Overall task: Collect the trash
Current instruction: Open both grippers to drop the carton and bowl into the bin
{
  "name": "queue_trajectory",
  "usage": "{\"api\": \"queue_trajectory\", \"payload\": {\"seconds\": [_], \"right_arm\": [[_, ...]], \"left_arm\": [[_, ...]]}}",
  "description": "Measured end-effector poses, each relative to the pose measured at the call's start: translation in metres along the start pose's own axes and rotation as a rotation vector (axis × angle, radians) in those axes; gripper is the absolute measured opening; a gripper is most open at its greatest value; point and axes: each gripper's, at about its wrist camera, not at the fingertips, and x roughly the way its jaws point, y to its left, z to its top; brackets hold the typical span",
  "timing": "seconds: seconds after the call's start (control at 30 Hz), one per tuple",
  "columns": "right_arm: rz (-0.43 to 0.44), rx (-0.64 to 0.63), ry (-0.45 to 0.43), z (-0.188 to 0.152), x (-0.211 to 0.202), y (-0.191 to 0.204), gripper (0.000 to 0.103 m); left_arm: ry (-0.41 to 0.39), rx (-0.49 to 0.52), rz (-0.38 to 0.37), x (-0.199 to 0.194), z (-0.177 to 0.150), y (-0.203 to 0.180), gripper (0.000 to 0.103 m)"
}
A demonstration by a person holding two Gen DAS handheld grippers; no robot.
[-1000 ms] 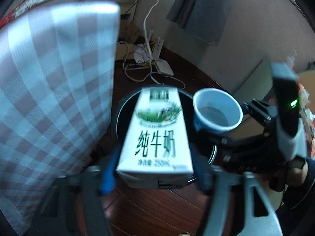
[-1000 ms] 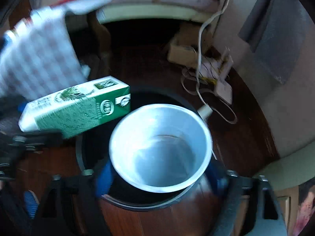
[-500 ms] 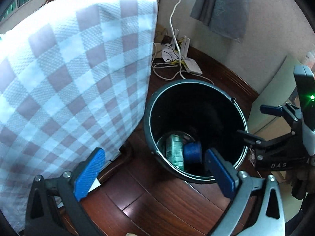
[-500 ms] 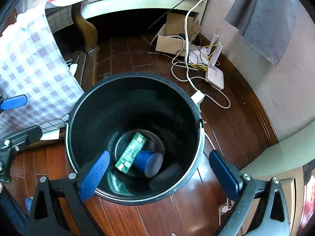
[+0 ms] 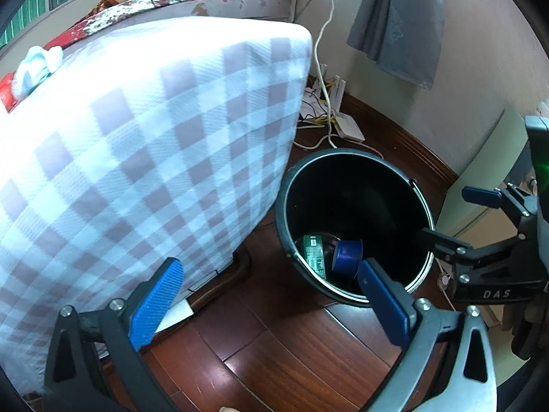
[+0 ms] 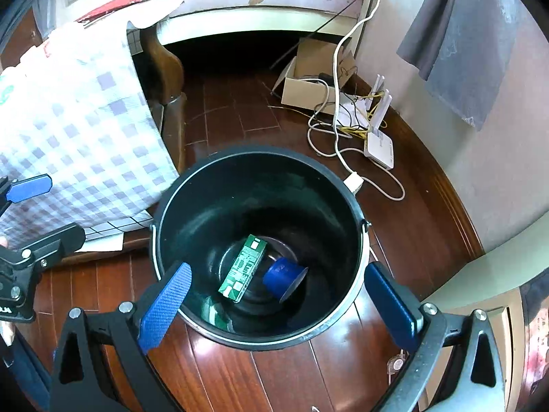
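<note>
A black bin (image 5: 353, 158) (image 6: 260, 158) stands on the wooden floor. Inside it lie a green milk carton (image 5: 314, 254) (image 6: 243, 271) and a blue paper cup (image 5: 348, 255) (image 6: 283, 276) on its side. My left gripper (image 5: 271, 302) is open and empty, above the floor to the left of the bin. My right gripper (image 6: 278, 309) is open and empty, above the bin's near rim. The right gripper also shows at the right of the left wrist view (image 5: 456, 216); the left gripper shows at the left edge of the right wrist view (image 6: 44, 209).
A checked cloth (image 5: 137, 158) (image 6: 75, 144) hangs over furniture left of the bin. A router (image 6: 379, 147), white cables (image 6: 339, 130) and a cardboard box (image 6: 308, 79) lie on the floor behind the bin. A wall with a grey cloth (image 5: 398, 20) is to the right.
One second ago my left gripper held the milk carton and my right held the cup above the bin. Both opened and the items dropped in. Both grippers have since lifted back a little.
</note>
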Motion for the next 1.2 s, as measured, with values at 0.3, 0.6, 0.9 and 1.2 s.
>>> {"api": "queue_trajectory", "payload": {"seconds": [0.3,0.6,0.9,1.2], "right_arm": [[0.023,0.019,-0.069,0.006,-0.036,0.017,0.102],[0.027,0.043,-0.115,0.018,-0.061,0.033,0.102],[0.062,0.022,-0.191,0.034,-0.092,0.064,0.102],[0.107,-0.024,-0.24,0.05,-0.104,0.102,0.102]], "left_arm": [[-0.027,-0.027,0.055,-0.042,-0.009,0.022,0.102],[-0.072,-0.05,0.088,-0.078,-0.005,0.039,0.102],[-0.146,-0.096,0.135,-0.126,0.005,0.072,0.102],[-0.189,-0.146,0.182,-0.139,0.01,0.093,0.102]]}}
